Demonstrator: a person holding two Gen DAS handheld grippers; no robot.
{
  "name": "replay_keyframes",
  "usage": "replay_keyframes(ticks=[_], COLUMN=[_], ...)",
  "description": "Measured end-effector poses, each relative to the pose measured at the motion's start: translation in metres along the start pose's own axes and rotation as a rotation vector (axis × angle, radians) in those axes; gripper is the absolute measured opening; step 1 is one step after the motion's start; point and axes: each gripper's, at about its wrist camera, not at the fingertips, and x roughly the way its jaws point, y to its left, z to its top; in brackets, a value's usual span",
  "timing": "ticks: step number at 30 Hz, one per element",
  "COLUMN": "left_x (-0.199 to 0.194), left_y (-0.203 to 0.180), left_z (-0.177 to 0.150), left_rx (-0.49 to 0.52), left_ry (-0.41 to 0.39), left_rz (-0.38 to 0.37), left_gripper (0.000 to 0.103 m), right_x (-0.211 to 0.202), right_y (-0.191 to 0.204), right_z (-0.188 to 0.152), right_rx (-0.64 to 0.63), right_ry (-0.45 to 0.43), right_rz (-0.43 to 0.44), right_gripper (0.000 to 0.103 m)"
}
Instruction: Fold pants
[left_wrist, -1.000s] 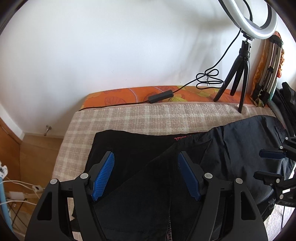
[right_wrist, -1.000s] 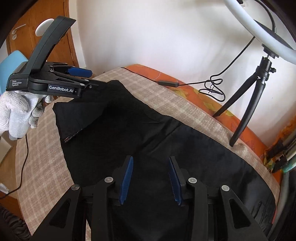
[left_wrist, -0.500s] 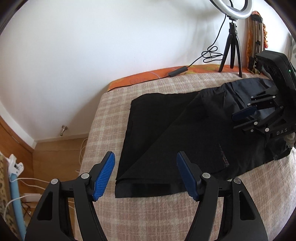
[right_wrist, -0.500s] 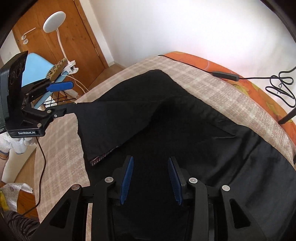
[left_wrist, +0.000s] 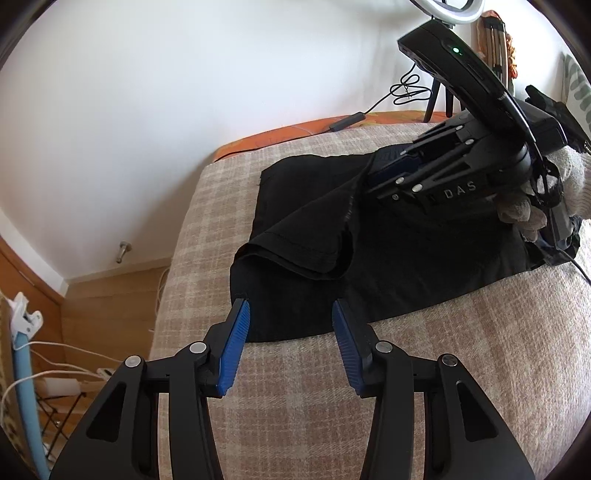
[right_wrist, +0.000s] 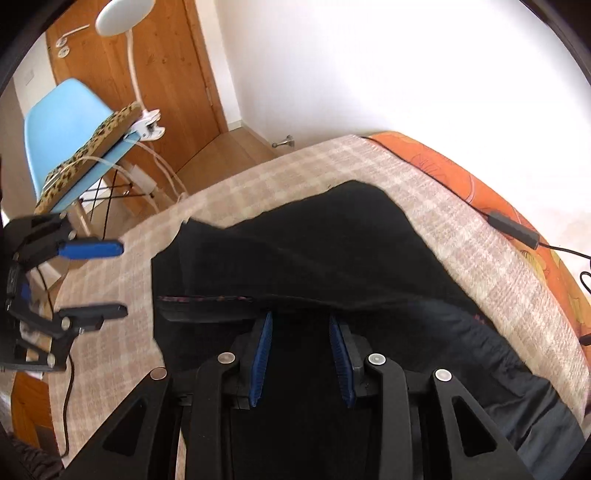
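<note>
The black pants (left_wrist: 369, 258) lie flat on the checked bed (left_wrist: 461, 369), one leg end flopped loosely over the other, and they look to me soft, light and limp. My left claw (left_wrist: 290, 334) hangs released at the near hem. My right claw (right_wrist: 301, 349) sits low on the cloth, spread and empty; I'd pinch the hem corners.

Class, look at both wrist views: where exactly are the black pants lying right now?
The black fabric pants lie on the beige checked bedcover, ahead of the open left gripper and under the right gripper.
</note>
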Motion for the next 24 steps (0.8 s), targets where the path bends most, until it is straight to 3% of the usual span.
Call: replay_keyframes(ticks=[6, 9, 12, 19, 24], left_x=[0.019, 0.032, 0.041, 0.028, 0.021], left_y=[0.005, 0.007, 0.009, -0.006, -0.022], left_z=[0.011, 0.020, 0.024, 0.023, 0.027], left_rx=[-0.040, -0.050, -0.061, -0.071, -0.114], left_ry=[-0.010, -0.001, 0.006, -0.017, -0.015], left_rz=[-0.004, 0.018, 0.024, 0.001, -0.057], left_gripper=[0.045, 0.045, 0.045, 0.045, 0.045], right_x=[0.007, 0.008, -0.007, -0.103, -0.178], right_y=[-0.024, -0.026, -0.031, -0.030, -0.012], right_z=[0.041, 0.051, 0.047, -0.019, -0.099], right_rx=[0.101, 0.112, 0.125, 0.071, 0.013], right_ry=[-0.073, -0.077, -0.087, -0.076, -0.057], right_rz=[-0.056, -0.138, -0.096, -0.058, -0.150], right_gripper=[0.036, 0.036, 0.036, 0.038, 0.043])
